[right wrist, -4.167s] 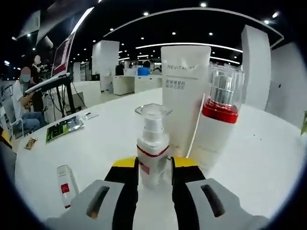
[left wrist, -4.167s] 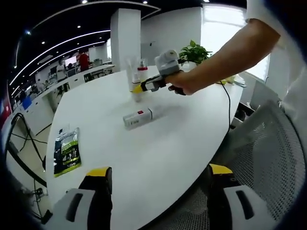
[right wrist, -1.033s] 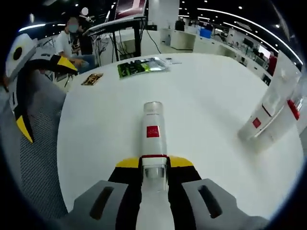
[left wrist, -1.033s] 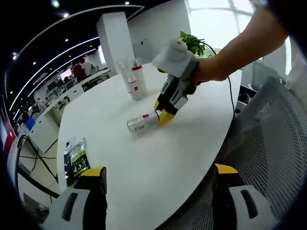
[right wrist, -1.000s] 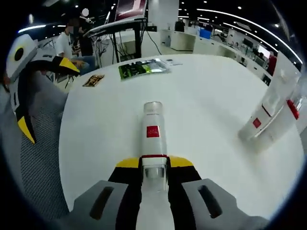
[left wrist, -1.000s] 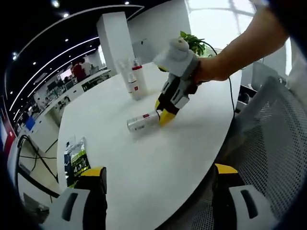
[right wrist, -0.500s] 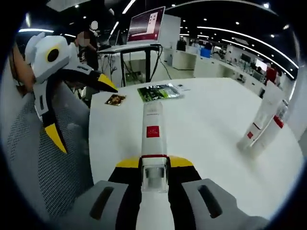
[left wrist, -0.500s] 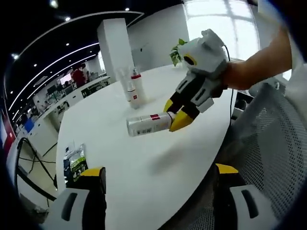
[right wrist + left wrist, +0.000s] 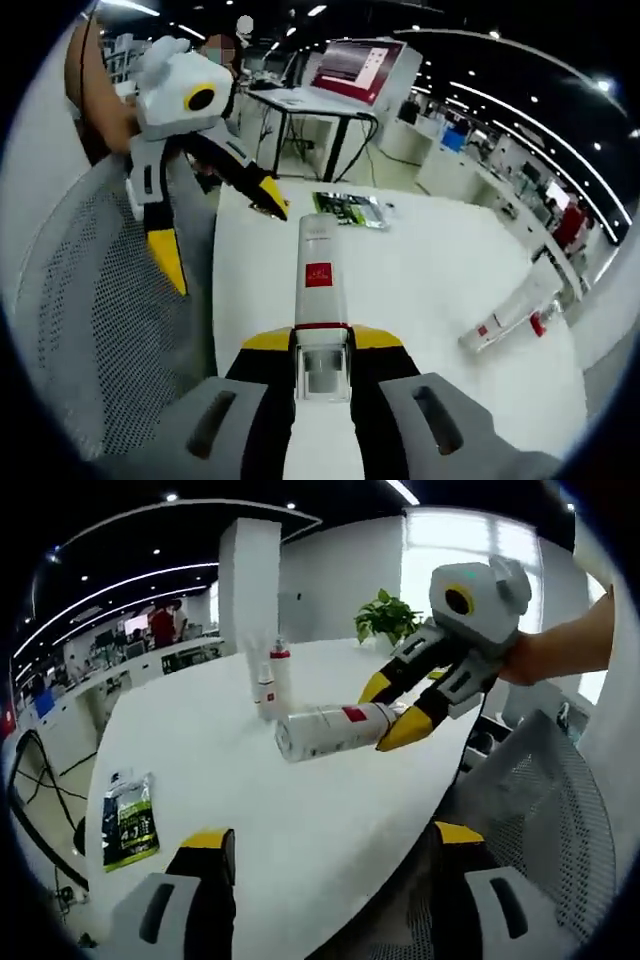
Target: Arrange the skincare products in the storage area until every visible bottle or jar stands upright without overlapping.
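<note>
The right gripper (image 9: 395, 710) is pinching the cap end of a white bottle (image 9: 330, 730) with a red label and carrying it in the air above the white table (image 9: 300, 820), the bottle lying roughly level instead of standing. In the right gripper view the same bottle (image 9: 318, 275) is running straight out from between the yellow-tipped jaws, which are pressing on it from both sides near its clear cap.

The left gripper (image 9: 325, 865) is hanging at the near edge of the table with its jaws spread wide and nothing between them; seen from the right gripper view, the left gripper (image 9: 225, 225) is hovering off the table edge, over a mesh chair (image 9: 90, 300).

Farther across the table from the carried bottle, a small group of bottles (image 9: 270, 675) is standing upright together. A green packet (image 9: 128, 818) is lying flat near the table's left edge.

The step in hand looks like lifting the one bottle that is not upright. The next move probably calls for turning the wrist so the bottle's base is pointing down, then bringing it down onto bare table beside the standing group, apart from them, and letting go only once the base is sitting flat.
</note>
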### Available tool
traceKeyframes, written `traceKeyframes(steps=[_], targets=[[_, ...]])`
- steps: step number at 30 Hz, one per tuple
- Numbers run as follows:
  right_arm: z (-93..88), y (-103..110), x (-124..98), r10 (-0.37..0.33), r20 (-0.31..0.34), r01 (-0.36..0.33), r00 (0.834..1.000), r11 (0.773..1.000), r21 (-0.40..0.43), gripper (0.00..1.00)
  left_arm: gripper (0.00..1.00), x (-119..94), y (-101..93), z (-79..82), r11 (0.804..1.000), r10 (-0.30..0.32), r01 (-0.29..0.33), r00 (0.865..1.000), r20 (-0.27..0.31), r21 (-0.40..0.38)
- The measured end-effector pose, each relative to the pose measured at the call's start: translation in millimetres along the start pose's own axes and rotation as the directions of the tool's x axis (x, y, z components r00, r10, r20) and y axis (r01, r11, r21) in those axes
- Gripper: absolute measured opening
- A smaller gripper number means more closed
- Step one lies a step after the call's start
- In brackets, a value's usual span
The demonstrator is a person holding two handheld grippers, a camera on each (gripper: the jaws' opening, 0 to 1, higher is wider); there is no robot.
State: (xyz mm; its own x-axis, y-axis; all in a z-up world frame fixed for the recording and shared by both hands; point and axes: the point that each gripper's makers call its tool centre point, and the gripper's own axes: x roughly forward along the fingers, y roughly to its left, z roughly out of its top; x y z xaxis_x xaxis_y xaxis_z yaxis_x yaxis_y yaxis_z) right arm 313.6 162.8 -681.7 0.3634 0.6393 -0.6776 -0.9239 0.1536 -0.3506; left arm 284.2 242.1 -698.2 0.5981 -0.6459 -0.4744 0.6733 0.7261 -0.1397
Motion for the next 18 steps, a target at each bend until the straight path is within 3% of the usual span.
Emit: traceKeyframes(steps=[2,5,9,11,12,15,17,18], targets=[[4.1,5.7,-6.6,0.022,-0.037,-0.026,0.999,0.991,-0.129,0.17,0.66,-5.8,-4.4,14.0,0.997,-0.035,0.039,0.997,0.069,-0.064],[12.1,12.0,-14.9,0.031,-0.081,-0.056,0.996,0.943,-0.327,0.17,0.69,-8.1,-12.8,21.7,0.971,-0.107,0.127,0.988,0.107,-0.2],[26.0,10.2,-19.5,0.013,-0.078,-0.045,0.997,0.901,-0.431,0.17,0.69,-14.1,-25.1,33.1,0.949,-0.173,0.211,0.97,0.172,-0.235],[35.8,11.5,-21.2,0.016,-0.082,-0.055,0.997,0.864,-0.501,0.17,0.67,-14.7,-27.9,35.0,0.945,-0.185,0.225,0.966,0.181,-0.238],[40.6,12.7,-21.8,0.012,-0.096,-0.065,0.995,0.824,-0.563,0.17,0.64,-15.2,-32.1,36.5,0.94,-0.208,0.249,0.96,0.188,-0.234],[57.6,20.5,-22.2,0.029,-0.091,-0.081,0.995,0.763,-0.642,0.17,0.58,-17.2,-41.2,35.3,0.92,-0.257,0.298,0.95,0.179,-0.257],[67.5,25.0,-22.2,0.029,-0.103,-0.094,0.994,0.688,-0.72,0.17,0.59,-17.5,-44.5,31.9,0.913,-0.277,0.311,0.948,0.16,-0.263],[69.9,29.2,-21.3,0.037,-0.122,-0.117,0.992,0.64,-0.759,0.17,0.58,-17.9,-46.2,32.0,0.911,-0.284,0.318,0.945,0.16,-0.264]])
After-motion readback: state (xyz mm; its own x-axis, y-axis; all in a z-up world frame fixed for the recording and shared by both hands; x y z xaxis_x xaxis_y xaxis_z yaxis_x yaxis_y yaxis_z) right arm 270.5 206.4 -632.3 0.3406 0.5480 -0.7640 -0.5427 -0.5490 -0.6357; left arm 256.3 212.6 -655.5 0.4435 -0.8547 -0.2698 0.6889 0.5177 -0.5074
